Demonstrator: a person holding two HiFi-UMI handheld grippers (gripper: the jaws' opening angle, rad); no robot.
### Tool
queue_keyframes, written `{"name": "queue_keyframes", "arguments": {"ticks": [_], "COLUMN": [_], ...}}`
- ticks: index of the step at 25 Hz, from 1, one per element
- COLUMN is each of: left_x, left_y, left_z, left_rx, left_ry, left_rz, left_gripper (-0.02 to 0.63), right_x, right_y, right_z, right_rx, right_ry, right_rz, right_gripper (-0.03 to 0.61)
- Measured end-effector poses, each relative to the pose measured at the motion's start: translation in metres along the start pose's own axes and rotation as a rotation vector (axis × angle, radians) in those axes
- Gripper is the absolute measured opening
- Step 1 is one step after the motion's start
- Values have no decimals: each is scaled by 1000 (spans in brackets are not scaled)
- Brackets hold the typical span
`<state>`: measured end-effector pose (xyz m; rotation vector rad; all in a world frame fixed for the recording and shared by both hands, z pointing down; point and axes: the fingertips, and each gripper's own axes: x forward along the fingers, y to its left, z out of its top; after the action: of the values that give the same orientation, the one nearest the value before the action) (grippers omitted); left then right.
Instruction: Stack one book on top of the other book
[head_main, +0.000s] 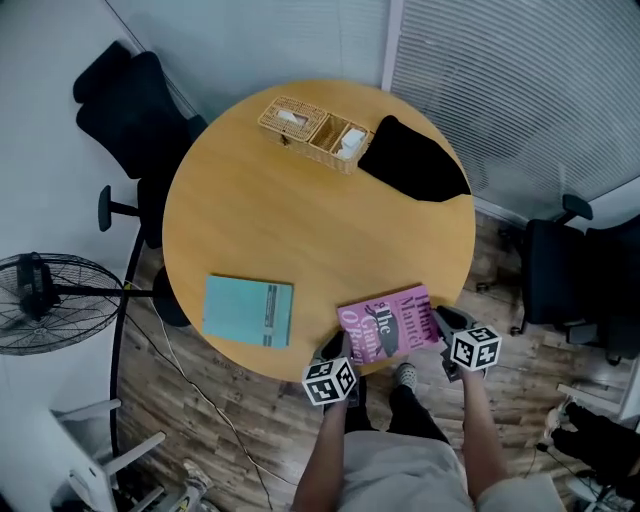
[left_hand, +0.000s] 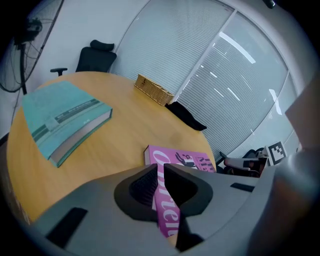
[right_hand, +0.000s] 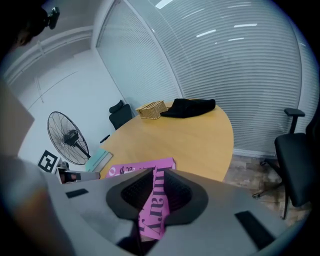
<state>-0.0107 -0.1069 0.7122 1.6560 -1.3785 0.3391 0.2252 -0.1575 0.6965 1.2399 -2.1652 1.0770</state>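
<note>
we've got the left gripper (left_hand: 159, 167) clenched on the lower left corner of the pink book (head_main: 385, 322) and the right gripper (right_hand: 154, 170) grasping its right edge. the book sits at the table's (head_main: 300, 200) lower right rim, with the teal book (head_main: 248, 311) apart to its left.

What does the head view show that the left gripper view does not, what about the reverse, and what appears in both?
Only the head view: the wooden floor and the person's legs. Only the left gripper view: the ribbed inner faces of the fingers of the left gripper, shut on the pink book, and the teal book with its page edges. Both: the round table, both books, the wicker basket, the black cloth and a black chair.
</note>
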Motion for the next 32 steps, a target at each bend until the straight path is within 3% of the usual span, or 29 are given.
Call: {"name": "queue_keyframes", "arguments": {"ticks": [3,9,11,17,21,26,32], "left_x": [3,10,12,18,21,31,30], "left_y": [5,11,7,4,2,-6,-6], "left_z": [-6,-8,-10,-16,-25,-23,-29], "left_rx": [-22,-18,-6,23,22,86,44], "left_ry": [31,95,122,173,206,217,216], "left_rz": [-15,-39,-80,-124,-124,-100,-54], "left_gripper": [85,162,203,225,225,225,225], "right_x": [0,15,17,21,26,26,27], "right_y": [-1,-1,-1,-5,-8,-11,-7], "right_z": [-8,-23,-29,-36,-36,-37,-55], "right_rx": [6,23,17,106,163,183,215], "right_ry": [26,92,116,116,100,89,81], "right_rz": [-3,14,2,13,22,12,-21], "right_gripper": [71,138,183,284,285,264,210]}}
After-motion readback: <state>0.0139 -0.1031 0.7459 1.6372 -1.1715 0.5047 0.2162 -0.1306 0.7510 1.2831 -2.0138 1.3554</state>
